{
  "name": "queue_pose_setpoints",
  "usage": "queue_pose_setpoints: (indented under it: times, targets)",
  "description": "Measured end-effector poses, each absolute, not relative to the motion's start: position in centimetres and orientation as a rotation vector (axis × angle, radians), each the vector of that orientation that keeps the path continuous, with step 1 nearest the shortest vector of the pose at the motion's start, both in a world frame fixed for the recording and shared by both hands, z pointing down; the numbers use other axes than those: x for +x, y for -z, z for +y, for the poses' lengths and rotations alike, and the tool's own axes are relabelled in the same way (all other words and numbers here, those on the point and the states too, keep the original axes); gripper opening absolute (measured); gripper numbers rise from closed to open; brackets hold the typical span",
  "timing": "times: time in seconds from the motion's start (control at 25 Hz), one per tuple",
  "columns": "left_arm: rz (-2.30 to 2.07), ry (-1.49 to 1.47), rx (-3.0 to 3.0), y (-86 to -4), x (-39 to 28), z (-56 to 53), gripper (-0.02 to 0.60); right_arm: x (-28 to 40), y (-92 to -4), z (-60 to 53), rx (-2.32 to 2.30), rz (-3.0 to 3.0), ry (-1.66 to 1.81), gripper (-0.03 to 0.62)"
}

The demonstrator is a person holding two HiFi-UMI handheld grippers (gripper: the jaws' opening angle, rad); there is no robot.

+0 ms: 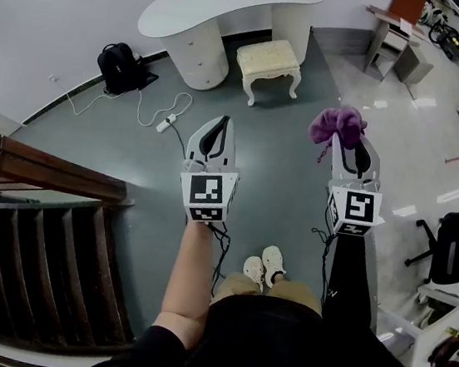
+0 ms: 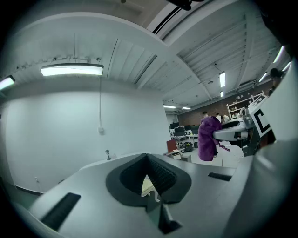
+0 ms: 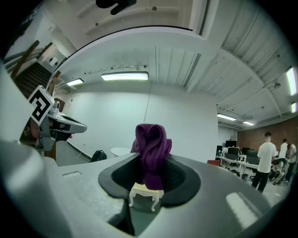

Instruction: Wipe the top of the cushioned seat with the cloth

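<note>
Two grippers reach out in front of me, side by side and both pointing level, and the one that matters is the right gripper (image 1: 350, 144): its jaws are clamped on the purple cloth (image 1: 338, 126), which bunches up out of them in a twisted wad. The left gripper (image 1: 218, 125) carries nothing, and its jaws look pressed together at the tips. The cushioned stool (image 1: 269, 58) stands well ahead of both on the grey floor (image 1: 133, 149), just in front of the white curved table (image 1: 228, 6) by the far wall, with a black backpack (image 1: 121, 66) off to its left near the same wall. In the head view the stool sits between the lines of the two grippers, somewhat closer to the left one's line, so I judge the cloth hand has to travel forward and a little toward my left to get over the cushion. In the right gripper view the stool shows small and low, straight down the gap between the jaws under the cloth, so that hand is already aimed at it. The cream cushion is a rectangle whose long side runs roughly across my view, parallel to the table's front, which suggests wiping side to side. Nothing touches the seat yet. My feet are planted far short of it, so I reckon I have to walk in first, then tip the right gripper down until the cloth meets the cushion.
</note>
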State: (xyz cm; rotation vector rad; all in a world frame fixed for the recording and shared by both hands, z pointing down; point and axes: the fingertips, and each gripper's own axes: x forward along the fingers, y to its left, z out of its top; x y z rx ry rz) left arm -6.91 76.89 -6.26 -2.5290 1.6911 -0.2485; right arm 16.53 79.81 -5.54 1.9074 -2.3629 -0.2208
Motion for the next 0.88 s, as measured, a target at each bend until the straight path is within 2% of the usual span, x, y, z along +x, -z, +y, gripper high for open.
queue_pose_setpoints:
  times: [0.48, 0.88]
  targets:
    - [1.641, 0.179, -2.515, 8.3, -10.3, 82.6, 0.006, 13.1, 5.5, 86.0, 1.911, -2.347, 0.200, 0.117]
    - [1.683, 0.168, -2.497, 8.3, -12.3, 80.3, 0.006, 12.0, 5.9, 83.1, 1.874, -2.399, 0.209, 0.117]
